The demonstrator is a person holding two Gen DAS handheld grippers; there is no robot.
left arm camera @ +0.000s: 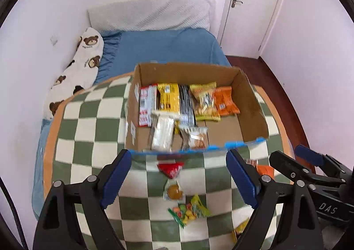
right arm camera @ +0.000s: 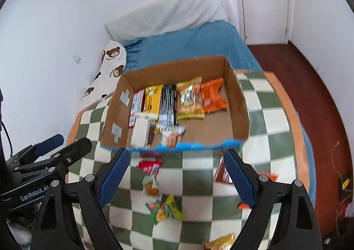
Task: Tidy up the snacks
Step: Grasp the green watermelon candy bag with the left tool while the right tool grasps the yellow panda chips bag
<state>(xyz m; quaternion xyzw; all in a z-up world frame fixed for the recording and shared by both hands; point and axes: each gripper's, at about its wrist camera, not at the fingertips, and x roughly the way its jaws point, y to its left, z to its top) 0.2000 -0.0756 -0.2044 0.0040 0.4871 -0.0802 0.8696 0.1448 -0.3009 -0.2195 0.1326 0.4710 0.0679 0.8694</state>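
Observation:
An open cardboard box (left arm camera: 254,104) (right arm camera: 240,104) with a blue front rim sits on a green-and-white checked blanket (left arm camera: 93,139) (right arm camera: 265,117). Several snack packets lie inside, among them a yellow one (left arm camera: 169,98) and an orange one (left arm camera: 224,100) (right arm camera: 213,95). Loose on the blanket in front lie a red packet (left arm camera: 171,169) (right arm camera: 150,167), a small round pastry packet (left arm camera: 173,191) (right arm camera: 151,187) and a bag of coloured candies (left arm camera: 188,210) (right arm camera: 164,209). My left gripper (left arm camera: 179,179) is open and empty above them. My right gripper (right arm camera: 177,177) is open and empty beside it.
A blue bed (left arm camera: 168,46) with a white pillow (left arm camera: 150,13) and a bear-print cushion (left arm camera: 77,73) lies behind the box. More packets lie at the right (right arm camera: 223,173) and near edge (right arm camera: 220,243). A white door (left arm camera: 252,6) and dark wood floor (right arm camera: 309,86) are to the right.

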